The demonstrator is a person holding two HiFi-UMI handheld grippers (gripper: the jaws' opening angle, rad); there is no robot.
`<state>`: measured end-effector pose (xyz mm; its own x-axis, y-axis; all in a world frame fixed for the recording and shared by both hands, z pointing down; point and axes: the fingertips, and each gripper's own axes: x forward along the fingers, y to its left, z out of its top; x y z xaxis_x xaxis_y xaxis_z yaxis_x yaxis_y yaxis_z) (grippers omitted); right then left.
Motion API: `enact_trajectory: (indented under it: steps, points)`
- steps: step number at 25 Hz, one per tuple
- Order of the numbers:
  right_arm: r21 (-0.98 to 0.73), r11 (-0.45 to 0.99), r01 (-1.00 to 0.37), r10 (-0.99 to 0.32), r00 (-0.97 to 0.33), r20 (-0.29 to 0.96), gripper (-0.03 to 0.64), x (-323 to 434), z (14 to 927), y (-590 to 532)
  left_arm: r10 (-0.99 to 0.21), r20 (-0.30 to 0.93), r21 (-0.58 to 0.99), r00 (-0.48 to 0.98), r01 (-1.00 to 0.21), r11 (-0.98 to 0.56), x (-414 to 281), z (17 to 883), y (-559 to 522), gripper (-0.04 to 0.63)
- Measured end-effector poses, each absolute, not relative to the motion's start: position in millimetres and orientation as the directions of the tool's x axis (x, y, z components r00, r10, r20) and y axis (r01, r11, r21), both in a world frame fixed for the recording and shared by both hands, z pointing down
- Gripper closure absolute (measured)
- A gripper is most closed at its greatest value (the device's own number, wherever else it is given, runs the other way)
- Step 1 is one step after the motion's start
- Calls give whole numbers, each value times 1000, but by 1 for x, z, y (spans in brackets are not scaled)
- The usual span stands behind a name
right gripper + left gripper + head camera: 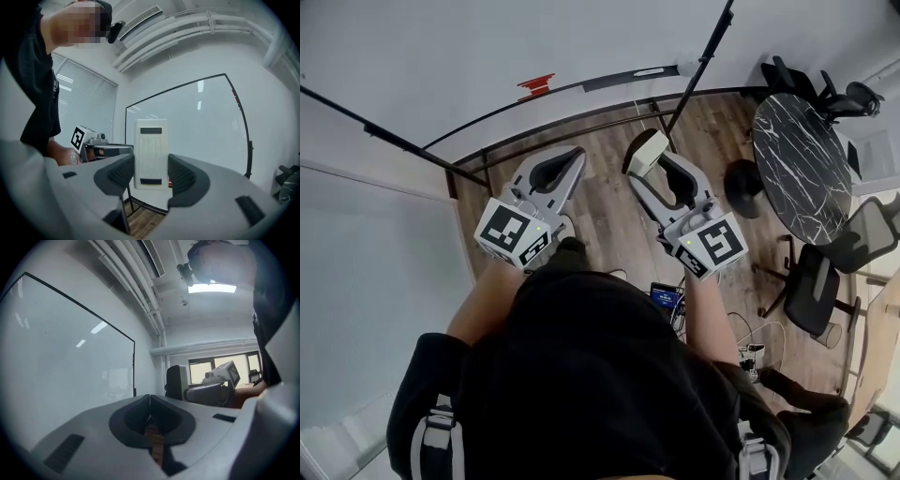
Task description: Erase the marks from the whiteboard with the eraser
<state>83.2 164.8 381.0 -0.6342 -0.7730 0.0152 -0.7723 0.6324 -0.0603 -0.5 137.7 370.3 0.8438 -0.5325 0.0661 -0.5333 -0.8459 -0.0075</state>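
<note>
The whiteboard [201, 122] is the big white sheet in front of me. My right tongs [151, 177] point at the whiteboard and squeeze the white eraser [151, 145], which stands upright between them, close to the whiteboard. My left tongs [150, 401] are beside the right ones, also facing the whiteboard. They are shut tight and hold nothing.

Wood floor [605, 214], black marble table [802, 164], office chairs [814, 286]
</note>
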Motion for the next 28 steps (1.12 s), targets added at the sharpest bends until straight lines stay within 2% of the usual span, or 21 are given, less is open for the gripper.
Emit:
enact_trajectory:
  steps: [13,28]
  points:
    - [-54,618,-784,-785,-620,15,396,79,374,87,-522,56,6,851,-523,-852,-7,374,59,589]
    - [-32,602,-798,-797,-603,25,396,34,354,-51,-505,30,0,862,-506,-863,-48,348,-80,589]
